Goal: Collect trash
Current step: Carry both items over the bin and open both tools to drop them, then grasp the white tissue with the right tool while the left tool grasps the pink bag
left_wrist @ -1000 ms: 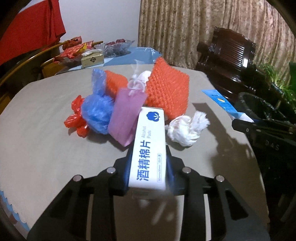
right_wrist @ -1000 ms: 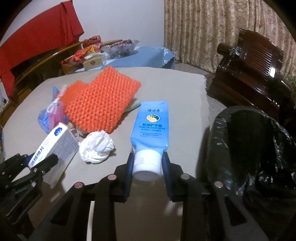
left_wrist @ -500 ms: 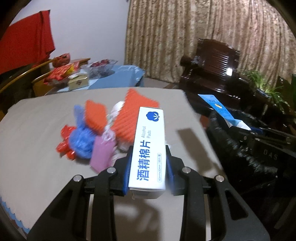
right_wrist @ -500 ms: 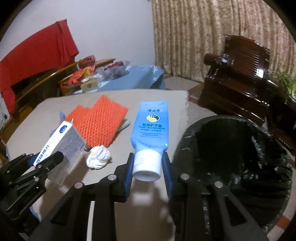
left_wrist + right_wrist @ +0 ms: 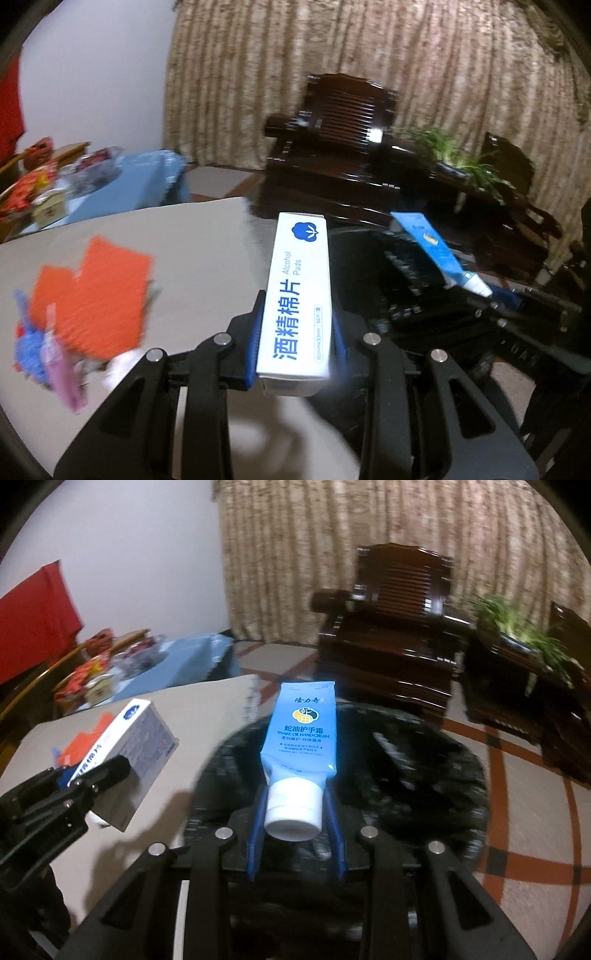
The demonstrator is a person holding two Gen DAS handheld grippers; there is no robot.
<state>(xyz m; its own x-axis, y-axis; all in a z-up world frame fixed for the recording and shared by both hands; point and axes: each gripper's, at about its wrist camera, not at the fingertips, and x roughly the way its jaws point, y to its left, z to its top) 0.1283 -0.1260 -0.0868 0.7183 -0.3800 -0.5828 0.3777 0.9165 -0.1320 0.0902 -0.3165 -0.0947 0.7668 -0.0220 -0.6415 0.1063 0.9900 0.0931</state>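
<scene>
My left gripper (image 5: 297, 341) is shut on a white alcohol pads box (image 5: 297, 295) and holds it in the air near the table's right edge. My right gripper (image 5: 295, 812) is shut on a blue hand cream tube (image 5: 301, 731), held over the open black-bagged trash bin (image 5: 424, 775). The box also shows in the right wrist view (image 5: 129, 753), and the tube in the left wrist view (image 5: 430, 247). An orange foam net (image 5: 92, 295), blue and pink wrappers (image 5: 44, 354) and white tissue (image 5: 118, 369) lie on the grey table (image 5: 192, 240).
A dark wooden armchair (image 5: 391, 642) and a side table with a plant (image 5: 524, 653) stand behind the bin. A blue-covered table with snacks (image 5: 122, 668) is at the far left. A curtain fills the back wall.
Both grippers have swung right, away from the trash pile, with their loads. The tube is now over the bin's mouth and the box is close to the bin.
</scene>
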